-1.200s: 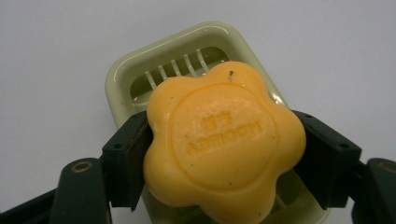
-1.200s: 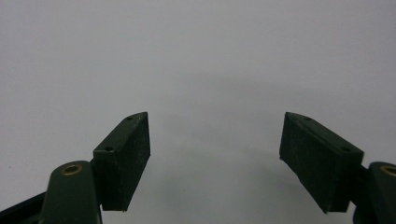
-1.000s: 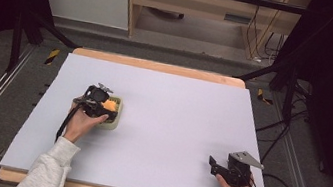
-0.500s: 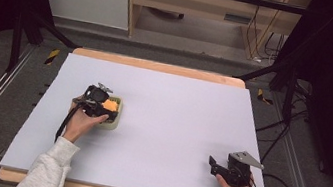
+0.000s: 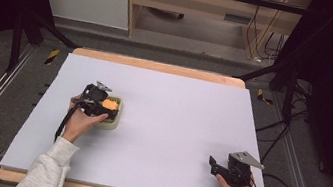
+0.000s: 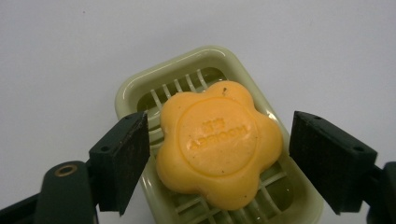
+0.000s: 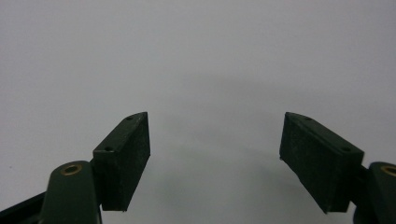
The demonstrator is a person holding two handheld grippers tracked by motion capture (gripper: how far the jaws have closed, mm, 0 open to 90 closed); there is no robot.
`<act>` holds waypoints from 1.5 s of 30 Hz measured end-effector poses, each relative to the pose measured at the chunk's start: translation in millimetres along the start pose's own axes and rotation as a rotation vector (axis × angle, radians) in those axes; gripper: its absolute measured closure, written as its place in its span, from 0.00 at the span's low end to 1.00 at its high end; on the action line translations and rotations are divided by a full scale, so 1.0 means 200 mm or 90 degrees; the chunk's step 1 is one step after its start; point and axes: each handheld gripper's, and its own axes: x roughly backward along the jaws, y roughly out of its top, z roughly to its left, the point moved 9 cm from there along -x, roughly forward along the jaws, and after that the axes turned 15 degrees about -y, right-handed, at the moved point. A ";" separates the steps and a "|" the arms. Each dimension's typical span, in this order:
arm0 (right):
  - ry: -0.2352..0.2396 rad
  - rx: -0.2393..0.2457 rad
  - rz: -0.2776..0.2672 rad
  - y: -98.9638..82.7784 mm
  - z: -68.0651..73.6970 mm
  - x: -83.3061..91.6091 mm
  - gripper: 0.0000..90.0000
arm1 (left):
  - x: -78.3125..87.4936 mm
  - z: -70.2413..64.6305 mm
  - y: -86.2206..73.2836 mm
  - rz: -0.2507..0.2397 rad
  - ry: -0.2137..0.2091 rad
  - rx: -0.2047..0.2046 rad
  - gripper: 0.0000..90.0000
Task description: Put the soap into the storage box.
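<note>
An orange flower-shaped soap (image 6: 219, 144) lies in a pale green ribbed soap dish (image 6: 140, 88) on the white table. In the high view the soap (image 5: 110, 104) and dish (image 5: 113, 122) sit at the table's left middle. My left gripper (image 6: 217, 163) hangs just above them, open, its jaws on either side of the soap with a small gap on each side. It shows in the high view too (image 5: 101, 106), held by a hand. My right gripper (image 5: 213, 166) rests near the front right corner, open over bare table (image 7: 215, 158).
The white table top (image 5: 177, 110) has a wooden rim. Cables trail from both grippers off the front edge. Black frame legs and a wooden shelf unit (image 5: 193, 6) stand beyond the far edge.
</note>
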 end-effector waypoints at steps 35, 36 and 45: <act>-0.009 -0.009 -0.004 0.00 -0.02 0.00 0.27 | 0.26 -0.07 -0.12 -0.132 0.015 -0.028 0.24; -0.010 -0.009 -0.003 0.00 -0.02 0.00 0.27 | 0.27 -0.06 -0.13 -0.132 0.016 -0.029 0.24; -0.015 -0.017 0.001 -0.01 -0.03 0.00 0.27 | 0.31 -0.01 -0.28 -0.147 0.023 -0.001 0.25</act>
